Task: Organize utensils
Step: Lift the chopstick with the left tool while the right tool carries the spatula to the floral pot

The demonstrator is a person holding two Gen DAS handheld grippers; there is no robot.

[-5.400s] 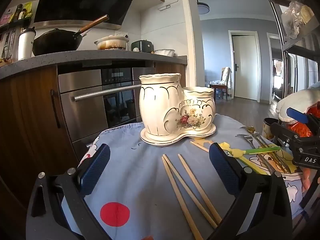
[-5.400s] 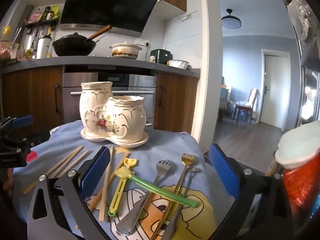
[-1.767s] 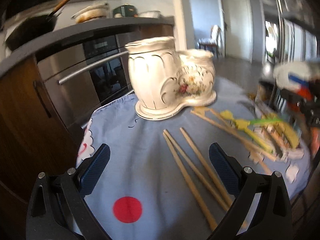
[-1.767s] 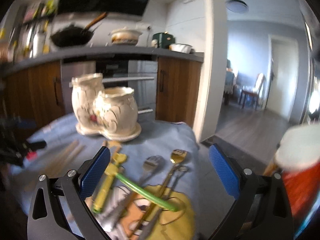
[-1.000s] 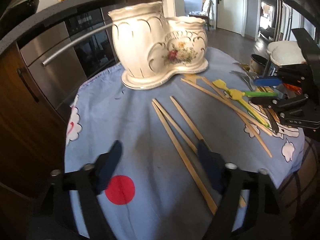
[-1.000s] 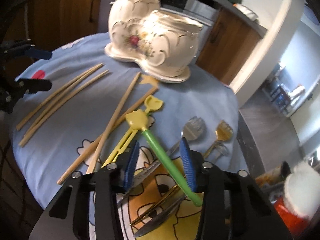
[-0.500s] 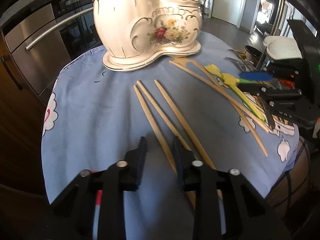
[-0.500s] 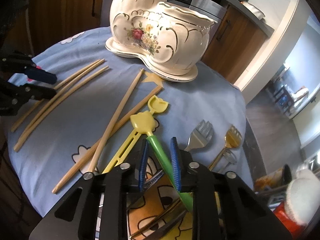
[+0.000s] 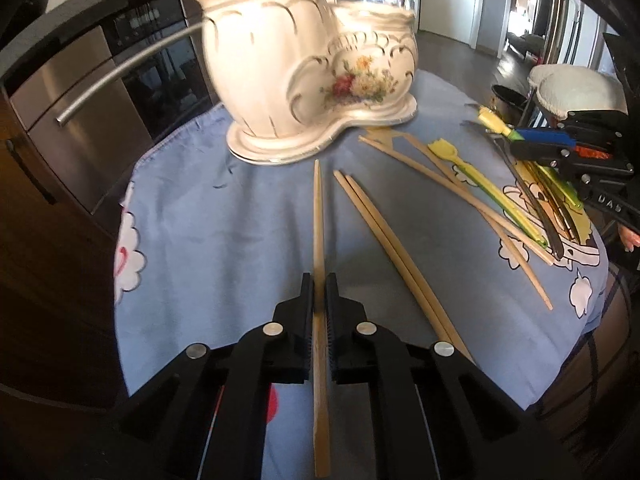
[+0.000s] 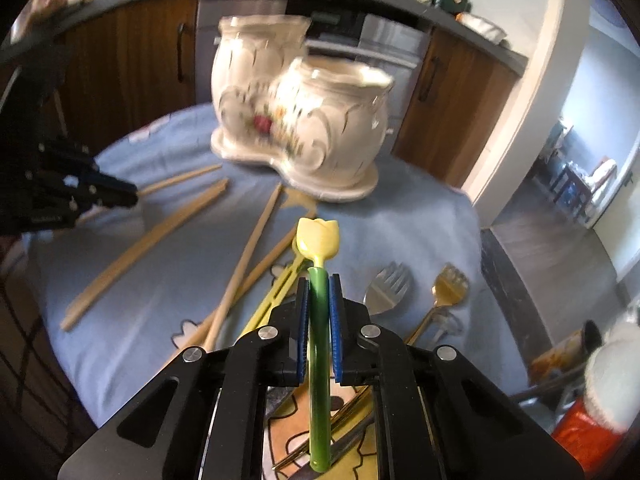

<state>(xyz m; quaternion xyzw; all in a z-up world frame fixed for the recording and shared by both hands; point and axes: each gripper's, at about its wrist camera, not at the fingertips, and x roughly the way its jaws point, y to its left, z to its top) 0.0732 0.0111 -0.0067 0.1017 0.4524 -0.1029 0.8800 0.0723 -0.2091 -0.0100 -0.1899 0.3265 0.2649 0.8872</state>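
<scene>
**Both grippers have grabbed a utensil**

The left gripper (image 9: 319,292) has just squeezed its jaws nearly all the way shut. It pinches one wooden chopstick (image 9: 318,216) between its pads. The stick points straight ahead at the white holder (image 9: 308,76) with the flowers on it.

The right gripper (image 10: 319,296) has just been closing too. Its blue pads (image 10: 335,320) press on the green handle (image 10: 319,344) of a little spoon with a yellow tulip top (image 10: 319,238). The spoon looks lifted off the blue cloth (image 10: 420,220).

More things lie around them. Two chopsticks (image 9: 384,240) lie side by side just to the right of the held one. A yellow utensil (image 9: 480,184), a silver fork (image 10: 386,288) and a gold fork (image 10: 448,284) lie on the cloth as well. The holder has a tall cup and a short cup, and both look empty.

What could go wrong? The chopstick is thin and smooth, so I think it could slide or swing in the pads. A long stick could also bump the holder's rim and miss the cup. The two grippers may go to the holder together and knock each other.
</scene>
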